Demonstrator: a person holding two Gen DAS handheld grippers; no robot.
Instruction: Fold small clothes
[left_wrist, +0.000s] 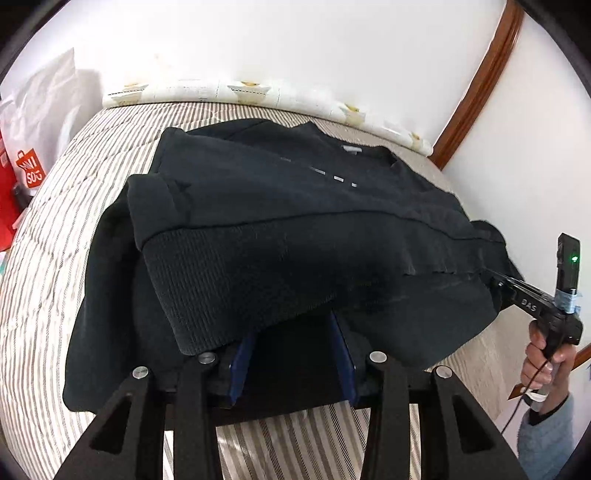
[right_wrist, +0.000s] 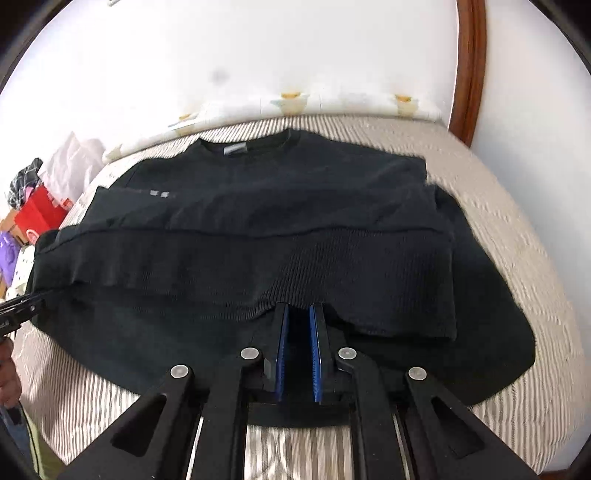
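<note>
Across the striped bed (right_wrist: 517, 236), from near its head edge down to the foot edge under your hands, your black sweatshirt (left_wrist: 280, 206) lies spread, collar toward the wall and the ribbed hem (right_wrist: 332, 266) doubled back over the body, so the fold looks underway. Your right gripper (right_wrist: 298, 314) has its pads nearly together at the hem, seemingly nipping it to carry the fold. Your left gripper (left_wrist: 291, 332) stands apart, cloth between its pads but apparently not pressed.
</note>
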